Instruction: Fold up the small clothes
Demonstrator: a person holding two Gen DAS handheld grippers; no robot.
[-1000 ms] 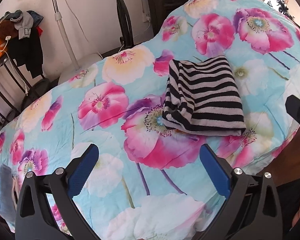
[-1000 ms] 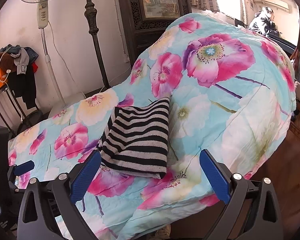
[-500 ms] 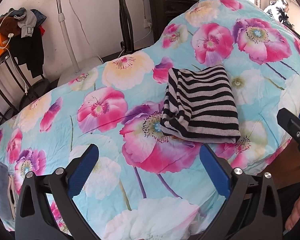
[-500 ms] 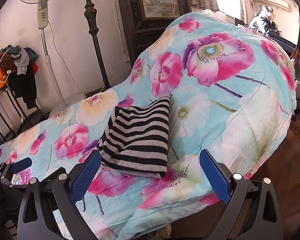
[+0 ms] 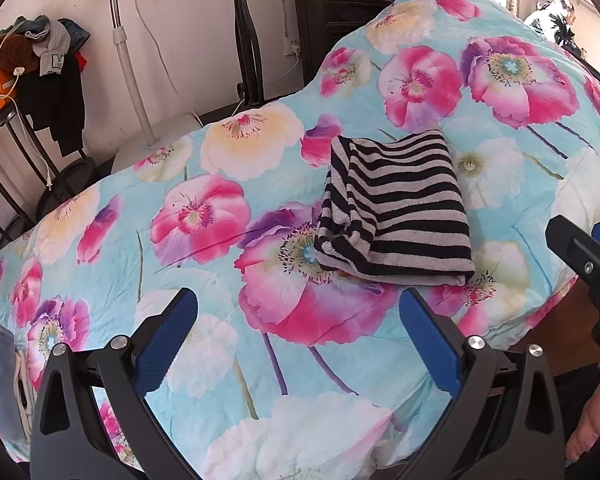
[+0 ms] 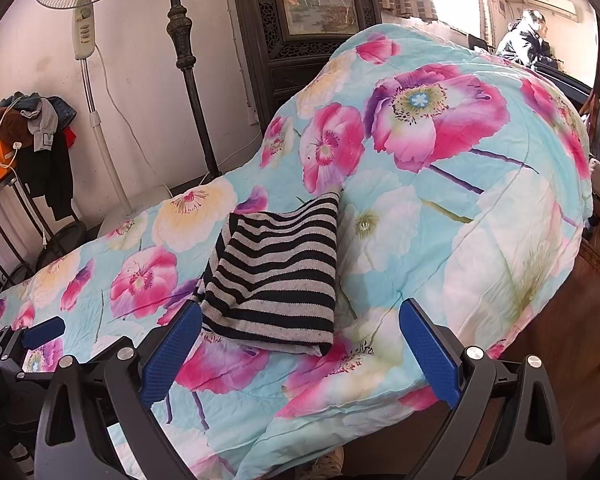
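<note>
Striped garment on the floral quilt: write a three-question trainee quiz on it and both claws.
1. True or false: the striped garment lies folded on the floral quilt.
2. Is the left claw A) open and empty, or B) shut on cloth?
3. Which claw has the garment's near edge closer to its fingers in its own view?

Key: 1 true; 2 A; 3 the right claw.
</note>
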